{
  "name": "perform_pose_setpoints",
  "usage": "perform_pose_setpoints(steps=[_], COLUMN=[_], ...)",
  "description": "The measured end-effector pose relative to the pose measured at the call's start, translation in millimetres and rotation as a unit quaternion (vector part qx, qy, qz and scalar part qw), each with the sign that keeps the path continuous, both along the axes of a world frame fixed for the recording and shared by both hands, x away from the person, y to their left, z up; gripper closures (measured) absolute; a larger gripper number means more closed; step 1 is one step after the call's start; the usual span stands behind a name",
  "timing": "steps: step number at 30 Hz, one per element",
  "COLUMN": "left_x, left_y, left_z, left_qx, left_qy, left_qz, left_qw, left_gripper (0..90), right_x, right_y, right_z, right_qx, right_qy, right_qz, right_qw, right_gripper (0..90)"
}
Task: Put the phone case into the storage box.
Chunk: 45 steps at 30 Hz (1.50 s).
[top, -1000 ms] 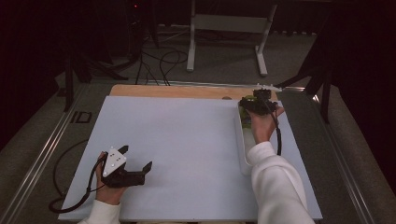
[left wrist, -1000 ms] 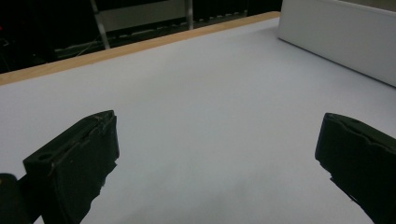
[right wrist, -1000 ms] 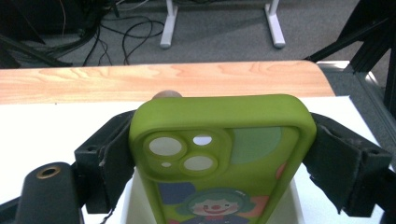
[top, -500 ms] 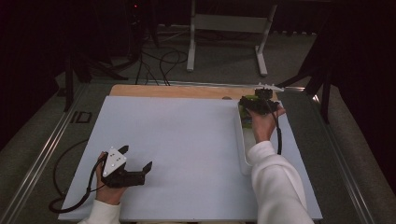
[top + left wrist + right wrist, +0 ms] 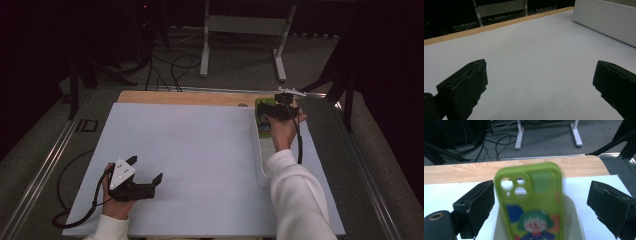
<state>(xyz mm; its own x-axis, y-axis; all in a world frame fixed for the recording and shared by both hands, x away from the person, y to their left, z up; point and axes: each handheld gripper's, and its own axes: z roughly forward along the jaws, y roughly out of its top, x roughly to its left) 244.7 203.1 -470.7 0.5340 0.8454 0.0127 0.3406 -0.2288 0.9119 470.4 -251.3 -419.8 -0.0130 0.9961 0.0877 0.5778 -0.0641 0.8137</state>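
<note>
A green phone case [image 5: 534,205] is seen standing between the spread fingers [image 5: 475,207] of the right gripper [image 5: 272,111], above the far end of the white tray [image 5: 260,160], apparently being released. The left gripper [image 5: 145,185], fingers apart and empty, is rested well away from the tray on the desk [image 5: 200,150].

Green clown-printed phone case [image 5: 534,207] stands tilted in white bin [image 5: 574,212].

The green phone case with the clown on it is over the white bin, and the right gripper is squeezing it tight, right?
Not quite. The green phone case is over the white bin, but the right gripper isn't squeezing it: its jaws stand wide open, clear of both sides. The right gripper view shows this.
</note>
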Motion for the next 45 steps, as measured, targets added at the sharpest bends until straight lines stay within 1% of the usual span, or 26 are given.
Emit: perform_pose_setpoints(steps=[4, 9, 10, 11, 14, 17, 18, 19, 22, 23, 24, 26, 27, 29, 30, 31, 32, 34, 35, 37, 38, 39, 40, 41, 44, 45], left_x=[-0.2, 0.0, 0.0, -0.1, 0.0, 0.1, 0.1, 0.2, 0.3, 0.3, 0.3, 0.3, 0.3, 0.4, 0.4, 0.4, 0.4, 0.7, 0.7, 0.8, 0.8, 0.9, 0.9, 1.0, 1.0, 1.0], left_y=[0.0, 0.4, 0.5, 0.6, 1.2, 1.2, 1.1, 1.1, 1.1, 1.1, 1.2, 1.4, 1.4, 1.7, 1.7, 1.9, 2.1, 2.3, 2.3, 2.7, 3.0, 3.3, 3.4, 3.5, 4.3, 4.5], left_z=[0.1, 0.4, 0.4, 0.6, 0.9, 1.0, 0.9, 0.8, 1.0, 1.0, 1.1, 1.2, 1.2, 1.5, 1.5, 1.8, 1.8, 1.9, 2.0, 2.2, 2.4, 2.5, 2.6, 2.7, 3.2, 3.5], left_qx=[0.000, 0.001, 0.001, 0.001, 0.001, 0.002, 0.002, 0.002, 0.001, 0.001, 0.001, 0.001, 0.001, 0.000, 0.000, 0.000, 0.000, 0.000, -0.001, -0.001, 0.000, 0.000, 0.000, -0.001, 0.000, 0.000], left_qy=[-0.001, -0.002, -0.001, -0.002, -0.001, -0.001, -0.001, 0.000, 0.001, 0.001, 0.002, 0.002, 0.002, 0.002, 0.002, 0.002, 0.002, 0.003, 0.003, 0.003, 0.003, 0.003, 0.003, 0.003, 0.004, 0.005], left_qz=[0.000, 0.002, 0.002, 0.002, 0.003, 0.002, 0.002, 0.002, 0.001, 0.001, 0.001, 0.000, 0.000, 0.001, 0.001, 0.001, 0.001, 0.001, 0.001, 0.000, 0.000, 0.000, 0.000, 0.000, -0.001, -0.002], left_qw=[1.0000, 1.0000, 1.0000, 1.0000, 1.0000, 1.0000, 1.0000, 1.0000, 1.0000, 1.0000, 1.0000, 1.0000, 1.0000, 1.0000, 1.0000, 1.0000, 1.0000, 1.0000, 1.0000, 1.0000, 1.0000, 1.0000, 1.0000, 1.0000, 1.0000, 1.0000], left_gripper=[0.1, 0.1, 0.1, 0.1, 0.1, 0.1, 0.1, 0.1, 0.0, 0.1, 0.1, 0.1, 0.0, 0.0, 0.0, 0.0, 0.0, 0.0, 0.0, 0.0, 0.0, 0.0, 0.0, 0.0, 0.0, 0.0], right_x=[-3.6, -11.5, -11.5, -15.8, -23.1, -28.8, -31.7, -38.3, -48.2, -48.2, -55.5, -63.1, -63.1, -71.1, -71.1, -76.2, -88.1, -95.3, -95.3, -101.9, -108.2, -108.2, -111.2, -117.2, -126.4, -126.4], right_y=[1.1, 5.7, 5.7, 7.6, 11.0, 12.2, 12.6, 14.2, 17.1, 17.1, 20.6, 24.2, 24.2, 27.0, 27.0, 28.5, 30.8, 32.8, 32.8, 34.3, 34.1, 34.1, 33.8, 32.9, 32.8, 32.8], right_z=[1.7, 5.6, 5.6, 7.1, 9.3, 11.0, 11.8, 13.4, 15.1, 15.1, 16.2, 16.6, 16.6, 16.4, 16.4, 16.1, 14.3, 12.4, 12.4, 10.5, 9.0, 9.0, 8.2, 6.2, 4.0, 4.0], right_qx=[0.006, 0.015, 0.015, 0.017, 0.013, 0.021, 0.024, 0.033, 0.044, 0.044, 0.044, 0.041, 0.041, 0.036, 0.036, 0.033, 0.034, 0.029, 0.029, 0.027, 0.028, 0.028, 0.030, 0.036, 0.039, 0.039], right_qy=[-0.002, -0.010, -0.010, -0.010, -0.011, -0.014, -0.014, -0.018, -0.021, -0.021, -0.024, -0.025, -0.025, -0.028, -0.028, -0.030, -0.034, -0.036, -0.036, -0.034, -0.038, -0.038, -0.038, -0.041, -0.047, -0.047], right_qz=[0.004, 0.025, 0.025, 0.036, 0.058, 0.070, 0.078, 0.089, 0.110, 0.110, 0.125, 0.143, 0.143, 0.156, 0.156, 0.162, 0.179, 0.192, 0.192, 0.203, 0.212, 0.212, 0.216, 0.224, 0.234, 0.234], right_qw=[1.0000, 0.9995, 0.9995, 0.9991, 0.9982, 0.9972, 0.9966, 0.9953, 0.9928, 0.9928, 0.9908, 0.9886, 0.9886, 0.9867, 0.9867, 0.9858, 0.9826, 0.9804, 0.9804, 0.9782, 0.9761, 0.9761, 0.9752, 0.9731, 0.9703, 0.9703], right_gripper=[7.5, 7.6, 7.6, 7.6, 7.7, 7.8, 7.8, 7.8, 7.8, 7.8, 7.8, 7.8, 7.8, 7.8, 7.8, 7.8, 7.8, 7.8, 7.8, 7.8, 7.8, 7.8, 7.8, 7.8, 7.8, 7.8])
